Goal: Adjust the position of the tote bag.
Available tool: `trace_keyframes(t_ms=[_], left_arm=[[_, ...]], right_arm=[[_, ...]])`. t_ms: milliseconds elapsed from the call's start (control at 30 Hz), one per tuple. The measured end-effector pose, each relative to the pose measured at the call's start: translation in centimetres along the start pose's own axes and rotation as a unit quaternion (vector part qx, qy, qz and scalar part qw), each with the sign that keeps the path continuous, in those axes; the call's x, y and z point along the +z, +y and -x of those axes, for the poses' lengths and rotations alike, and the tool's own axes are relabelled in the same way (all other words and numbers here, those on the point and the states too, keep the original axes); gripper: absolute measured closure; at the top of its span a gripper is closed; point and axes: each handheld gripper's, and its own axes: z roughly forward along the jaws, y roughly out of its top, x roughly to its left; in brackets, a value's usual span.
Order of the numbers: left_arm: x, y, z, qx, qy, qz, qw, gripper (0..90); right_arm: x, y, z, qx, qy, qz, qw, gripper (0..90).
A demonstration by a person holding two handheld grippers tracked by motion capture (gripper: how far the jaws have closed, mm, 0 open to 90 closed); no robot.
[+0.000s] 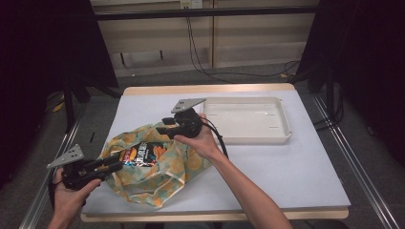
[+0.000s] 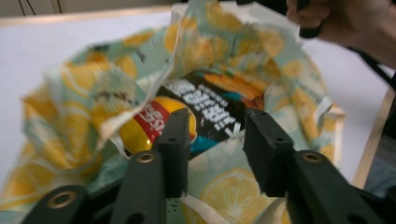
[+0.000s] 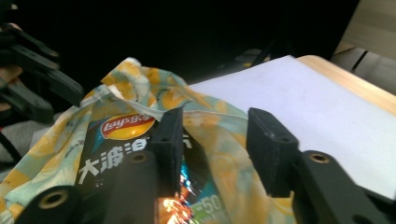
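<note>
A lemon-print fabric bag (image 1: 157,179) lies open at the table's front left, with a black Lay's chip packet (image 1: 143,155) inside its mouth. My left gripper (image 1: 117,163) reaches in from the left, jaws open at the bag's opening. In the left gripper view the jaws of this gripper (image 2: 215,121) stand apart just before the packet (image 2: 210,100), over the bag's fabric (image 2: 93,93). My right gripper (image 1: 165,128) is at the bag's far edge. Its jaws (image 3: 215,123) are open, straddling the bag's rim (image 3: 219,126) beside the packet (image 3: 116,140).
A shallow white tray (image 1: 253,139) sits at the back right of the white table (image 1: 286,171). Dark curtains flank the table, and cables run on the floor behind it. The right hand (image 2: 345,18) shows beyond the bag.
</note>
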Motion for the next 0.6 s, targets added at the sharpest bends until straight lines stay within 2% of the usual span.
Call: trace_keyframes(t_ms=[33, 100, 133, 167, 200, 233, 367, 467, 533, 600], left_arm=[[0.5, -0.2, 0.0, 0.004, 0.005, -0.002, 1.0000, 53.5], [1.1, -0.4, -0.1, 0.002, 0.014, 0.000, 0.9999, 38.7], [1.3, -0.4, -0.3, 0.001, 0.011, -0.001, 0.9999, 35.1], [1.5, -0.4, -0.4, 0.007, 0.001, -0.003, 1.0000, 35.1], [1.6, -0.4, -0.5, 0.012, 0.005, -0.007, 0.9999, 34.0], [1.6, -0.4, -0.7, 0.020, -0.004, -0.020, 0.9996, 32.3], [1.3, -0.9, -0.7, 0.024, -0.010, -0.023, 0.9994, 28.5], [0.9, -1.7, -0.6, 0.026, -0.007, -0.027, 0.9993, 27.8], [0.6, -2.1, -0.7, 0.026, 0.003, -0.027, 0.9993, 27.7], [0.3, -2.6, -0.9, 0.026, 0.006, -0.026, 0.9993, 30.6]], right_arm=[[0.6, 0.2, -0.2, -0.003, 0.008, -0.004, 1.0000, 59.5], [2.0, 0.6, -0.7, -0.005, 0.018, -0.015, 0.9997, 56.3], [3.4, 1.2, -1.3, -0.010, 0.034, -0.026, 0.9991, 53.4], [3.4, 1.2, -1.3, -0.010, 0.034, -0.026, 0.9991, 53.4], [4.8, 1.7, -1.8, -0.015, 0.044, -0.038, 0.9982, 53.3], [5.5, 1.9, -2.0, -0.019, 0.047, -0.043, 0.9978, 52.3], [7.1, 2.3, -2.3, -0.024, 0.060, -0.058, 0.9962, 47.4], [8.5, 2.2, -2.8, -0.036, 0.068, -0.077, 0.9941, 42.2], [9.4, 1.9, -3.0, -0.040, 0.074, -0.090, 0.9924, 41.4], [10.5, 1.2, -3.2, -0.047, 0.085, -0.106, 0.9897, 39.8]])
